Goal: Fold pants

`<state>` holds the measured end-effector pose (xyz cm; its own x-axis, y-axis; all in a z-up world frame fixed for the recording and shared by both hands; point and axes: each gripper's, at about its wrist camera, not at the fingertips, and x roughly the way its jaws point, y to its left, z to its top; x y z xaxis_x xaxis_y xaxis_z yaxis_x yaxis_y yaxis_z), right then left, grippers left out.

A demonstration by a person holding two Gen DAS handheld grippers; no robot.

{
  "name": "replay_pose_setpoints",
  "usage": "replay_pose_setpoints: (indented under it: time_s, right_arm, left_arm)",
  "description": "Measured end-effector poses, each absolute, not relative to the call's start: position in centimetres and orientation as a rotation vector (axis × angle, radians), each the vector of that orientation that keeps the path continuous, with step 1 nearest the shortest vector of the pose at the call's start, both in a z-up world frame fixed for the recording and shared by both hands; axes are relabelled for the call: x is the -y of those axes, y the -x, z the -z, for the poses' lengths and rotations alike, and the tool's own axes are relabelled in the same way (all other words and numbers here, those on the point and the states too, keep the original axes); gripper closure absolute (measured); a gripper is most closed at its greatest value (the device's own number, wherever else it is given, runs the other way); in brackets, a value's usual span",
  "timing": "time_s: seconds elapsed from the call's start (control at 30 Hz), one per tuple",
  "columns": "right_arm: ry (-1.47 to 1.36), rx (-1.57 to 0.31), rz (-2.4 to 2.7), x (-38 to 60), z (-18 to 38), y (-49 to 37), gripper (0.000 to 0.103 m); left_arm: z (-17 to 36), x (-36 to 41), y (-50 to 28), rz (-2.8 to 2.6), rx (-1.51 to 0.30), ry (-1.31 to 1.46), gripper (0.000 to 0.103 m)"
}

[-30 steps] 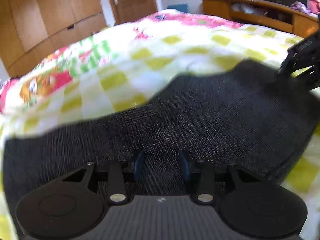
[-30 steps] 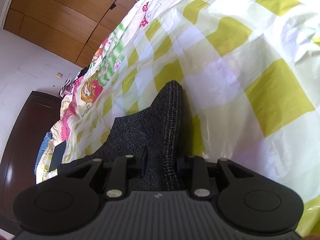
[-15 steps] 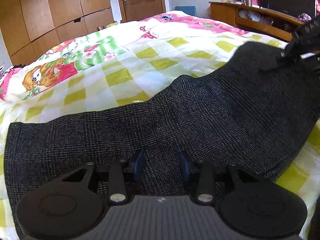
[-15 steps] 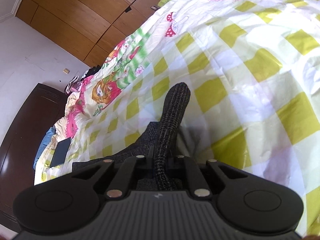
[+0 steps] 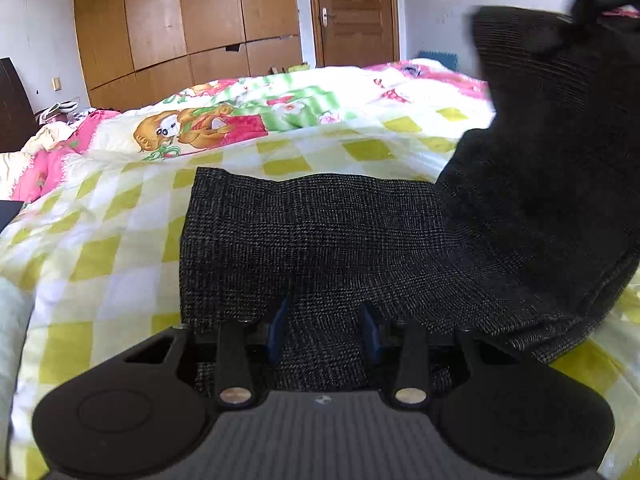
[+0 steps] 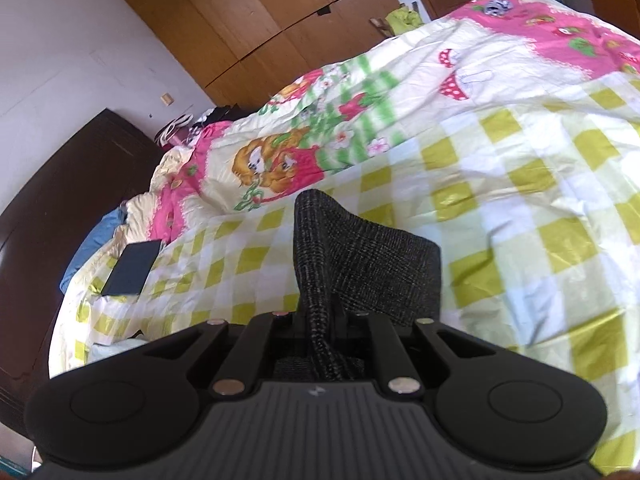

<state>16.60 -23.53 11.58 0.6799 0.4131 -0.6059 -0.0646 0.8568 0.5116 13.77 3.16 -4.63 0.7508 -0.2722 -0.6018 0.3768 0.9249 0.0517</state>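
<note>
Lifted higher than a second ago, one end of the pants (image 5: pixel 552 128) is now held up above the bed (image 5: pixel 100 240) by the right tool (image 6: pixel 324 320), whose jaws have just been closing and are clamped on a fold of the dark checked fabric. The rest of the pants is spread flat on the checked bedcover near the bed's near edge. The left tool (image 5: pixel 325 328) is held partly open, its blue pads (image 5: pixel 276 326) flanking a bunch of the cloth; whether they press it cannot be told.

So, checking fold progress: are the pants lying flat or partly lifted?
Partly lifted: the right tool holds one end of the pants raised; the rest lies on the bedspread.
</note>
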Motion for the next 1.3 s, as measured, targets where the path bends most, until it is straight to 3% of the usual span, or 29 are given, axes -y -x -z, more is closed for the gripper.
replay_pose_setpoints:
  time_s: [0.37,0.83,1.3]
  right_arm:
    - [-0.208,-0.979,-0.380,8.1,-5.0,-18.1,0.093]
    - [-0.203,-0.929,-0.317,6.9,-6.9,-17.6,0.094]
    - [-0.078,-0.923,-0.242,0.7,-5.2,-17.7,0.090]
  left_arm:
    - [4.9,-8.4,-14.5,0.436,-0.673,0.089,0.051]
    - [4.2,-10.8,-11.9,0.359,-0.629,0.090,0.052]
    - [6.3,-10.2,-13.0,0.384,-0.690,0.120,0.053]
